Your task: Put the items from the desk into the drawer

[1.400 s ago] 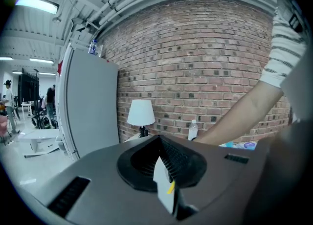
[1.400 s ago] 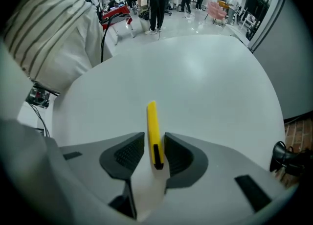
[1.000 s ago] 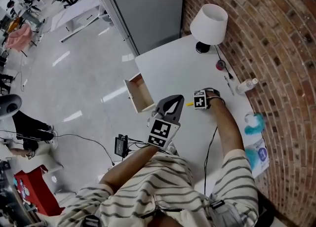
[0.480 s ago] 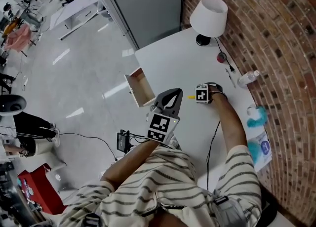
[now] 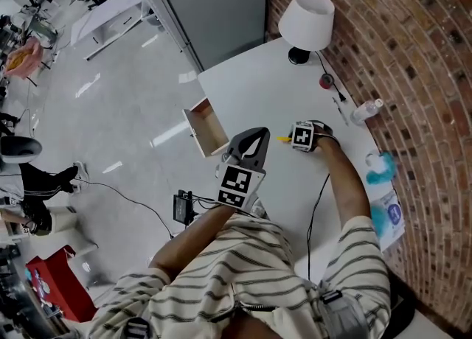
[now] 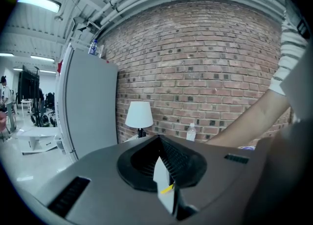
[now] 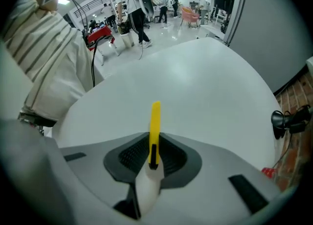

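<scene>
My right gripper (image 5: 293,138) is over the middle of the white desk (image 5: 251,87), shut on a thin yellow stick-like item (image 5: 283,138). In the right gripper view the yellow item (image 7: 155,121) stands out past the right gripper (image 7: 153,156), above bare desk top (image 7: 195,87). My left gripper (image 5: 256,142) hovers at the desk's left edge, jaws shut, tips close to the yellow item. In the left gripper view the left gripper (image 6: 164,180) points at the brick wall, a yellow sliver (image 6: 167,188) beside its white finger. The wooden drawer (image 5: 207,129) stands pulled open at the desk's left side.
A white lamp (image 5: 306,19) stands at the desk's far corner. Along the brick wall lie a small red thing (image 5: 325,79), a pen (image 5: 340,108), a clear bottle (image 5: 366,111), a teal thing (image 5: 380,170) and a printed packet (image 5: 389,219). A cable crosses the floor (image 5: 110,109).
The head view has shifted a little. Both grippers stay almost where they were over the desk, and the right one still holds the yellow item.
</scene>
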{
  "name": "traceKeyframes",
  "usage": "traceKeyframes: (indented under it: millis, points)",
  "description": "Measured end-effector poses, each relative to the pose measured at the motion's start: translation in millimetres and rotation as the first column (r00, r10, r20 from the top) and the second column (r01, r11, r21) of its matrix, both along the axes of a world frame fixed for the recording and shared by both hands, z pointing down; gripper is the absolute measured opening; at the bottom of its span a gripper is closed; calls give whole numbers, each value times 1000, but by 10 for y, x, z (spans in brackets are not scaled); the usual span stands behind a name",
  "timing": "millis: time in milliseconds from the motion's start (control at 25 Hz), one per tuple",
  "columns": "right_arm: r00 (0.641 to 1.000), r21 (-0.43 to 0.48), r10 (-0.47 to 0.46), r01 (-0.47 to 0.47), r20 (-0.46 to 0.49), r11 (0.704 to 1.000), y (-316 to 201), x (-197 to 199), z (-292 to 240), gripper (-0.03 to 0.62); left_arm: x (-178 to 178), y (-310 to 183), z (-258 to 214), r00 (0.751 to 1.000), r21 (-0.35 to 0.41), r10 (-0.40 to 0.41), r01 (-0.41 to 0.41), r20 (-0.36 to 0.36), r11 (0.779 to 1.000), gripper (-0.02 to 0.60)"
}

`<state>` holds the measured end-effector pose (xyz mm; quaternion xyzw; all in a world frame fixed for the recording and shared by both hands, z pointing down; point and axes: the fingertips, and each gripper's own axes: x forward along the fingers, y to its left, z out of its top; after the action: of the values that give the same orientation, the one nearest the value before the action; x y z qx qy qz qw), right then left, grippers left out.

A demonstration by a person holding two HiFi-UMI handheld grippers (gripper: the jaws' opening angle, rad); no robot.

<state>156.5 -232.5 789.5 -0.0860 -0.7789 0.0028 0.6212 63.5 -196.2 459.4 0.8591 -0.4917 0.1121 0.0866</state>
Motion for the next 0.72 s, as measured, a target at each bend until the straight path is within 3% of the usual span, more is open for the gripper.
traceKeyframes:
  millis: [320,480,720]
  points:
    - [978,-41,191,-188,87,981,70,-80,-226,66,-42,98,-38,1000,8,-4,4,3,1000,8]
    - [961,-46,231,-227,150,973,133,-208,-400,67,-52,147,-67,1000,15,-3,3,1,1000,8]
    - [888,-11,365,-378,279,926,96,-367,-772,67,-78,195,-150,1000,36,-2,3,-5,999,8]
